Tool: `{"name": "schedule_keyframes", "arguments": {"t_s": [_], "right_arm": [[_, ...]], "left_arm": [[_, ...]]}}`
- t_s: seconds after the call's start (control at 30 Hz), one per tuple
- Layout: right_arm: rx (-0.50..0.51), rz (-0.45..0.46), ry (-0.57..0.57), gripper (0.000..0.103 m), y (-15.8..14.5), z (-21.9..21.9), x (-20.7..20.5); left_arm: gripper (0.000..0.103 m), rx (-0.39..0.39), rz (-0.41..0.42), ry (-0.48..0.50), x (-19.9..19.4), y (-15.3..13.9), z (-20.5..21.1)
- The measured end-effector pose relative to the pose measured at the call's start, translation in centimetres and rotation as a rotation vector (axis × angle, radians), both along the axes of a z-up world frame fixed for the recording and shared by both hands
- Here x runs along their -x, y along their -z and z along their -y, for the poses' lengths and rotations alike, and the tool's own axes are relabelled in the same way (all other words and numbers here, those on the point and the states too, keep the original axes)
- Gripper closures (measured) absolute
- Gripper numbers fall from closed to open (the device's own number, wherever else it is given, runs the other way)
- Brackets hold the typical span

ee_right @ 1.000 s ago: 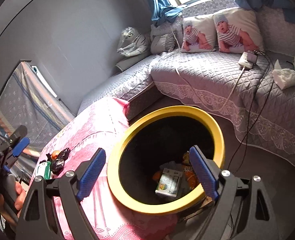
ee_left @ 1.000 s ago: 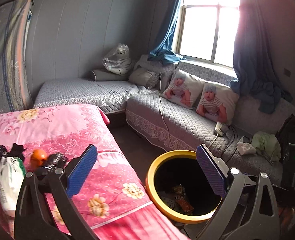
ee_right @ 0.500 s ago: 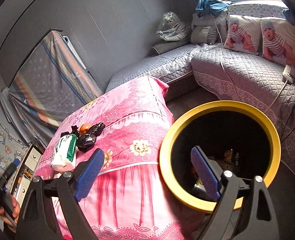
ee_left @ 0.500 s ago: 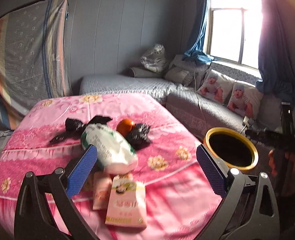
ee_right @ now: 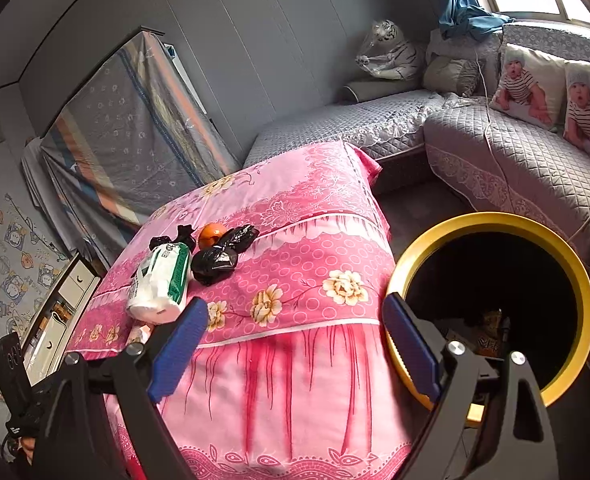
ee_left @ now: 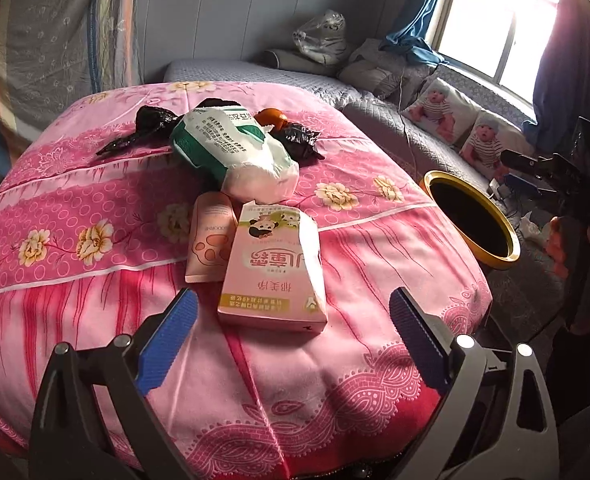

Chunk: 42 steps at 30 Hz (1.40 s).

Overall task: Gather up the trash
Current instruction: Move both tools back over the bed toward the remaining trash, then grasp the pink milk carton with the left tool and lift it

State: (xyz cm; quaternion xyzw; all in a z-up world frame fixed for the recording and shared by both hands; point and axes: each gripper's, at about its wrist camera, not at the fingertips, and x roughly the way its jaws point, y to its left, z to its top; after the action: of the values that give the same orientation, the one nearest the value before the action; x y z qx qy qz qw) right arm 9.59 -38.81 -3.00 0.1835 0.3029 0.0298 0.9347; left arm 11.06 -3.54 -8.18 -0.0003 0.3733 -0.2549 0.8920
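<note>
Our left gripper (ee_left: 291, 320) is spread wide with nothing between the pads, and the pink carton (ee_left: 274, 268) lies flat on the pink bedspread (ee_left: 95, 208) right in front of it, centre of the left wrist frame. The carton's near short edge sits just ahead of the gap between the jaws. Its long axis runs up the frame, roughly in line with our fingers, so the jaws would close across its narrow width.

Just left of the carton, touching or nearly so, a pale pink pouch (ee_left: 211, 240) lies parallel. Above them is the white-and-green pack (ee_left: 235, 152), then black bags (ee_left: 299, 140) and an orange (ee_left: 271, 117), upper centre.

Our right gripper (ee_right: 295, 344) is likewise spread and empty, hanging at the bed's edge by the yellow-rimmed bin (ee_right: 567, 264), lower right of the right wrist frame. The bin already holds some wrappers. The carton does not show in that view.

We judge the left side clearly nearer the carton and the likely picker. The bin lies to its right, mid-right of the left frame.
</note>
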Motion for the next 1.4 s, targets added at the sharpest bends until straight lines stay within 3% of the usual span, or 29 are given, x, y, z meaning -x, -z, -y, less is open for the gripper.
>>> {"name": "schedule_keyframes", "arguments": {"t_s": [0.03,0.23,0.83,1.0,1.1,1.17,1.4], "right_arm": [[-0.002,0.000,-0.001,0.018,0.0,0.0,0.0],[-0.014,-0.002,-0.002,0.018,0.3,0.4,0.1],[-0.035,0.000,0.003,0.018,0.9,1.2,0.5],[-0.036,-0.001,0.001,0.018,0.9,1.2,0.5],[-0.036,0.000,0.001,0.018,0.9,1.1,0.5],[-0.034,0.001,-0.001,0.018,0.8,1.1,0.5],[-0.022,0.001,-0.003,0.018,0.5,0.4,0.4]], "left_arm": [[0.019,0.000,-0.004,0.001,-0.1,0.1,0.1],[0.020,-0.003,-0.064,0.000,-1.2,1.1,0.7],[0.021,-0.116,-0.066,0.018,-3.8,1.6,3.6],[0.031,-0.155,-0.078,0.007,-4.4,2.5,3.8],[0.054,-0.151,-0.108,-0.012,-4.9,3.0,3.4],[0.077,-0.113,-0.129,-0.016,-5.1,2.9,2.8],[0.079,-0.036,-0.132,-0.026,-5.0,2.2,1.8]]}}
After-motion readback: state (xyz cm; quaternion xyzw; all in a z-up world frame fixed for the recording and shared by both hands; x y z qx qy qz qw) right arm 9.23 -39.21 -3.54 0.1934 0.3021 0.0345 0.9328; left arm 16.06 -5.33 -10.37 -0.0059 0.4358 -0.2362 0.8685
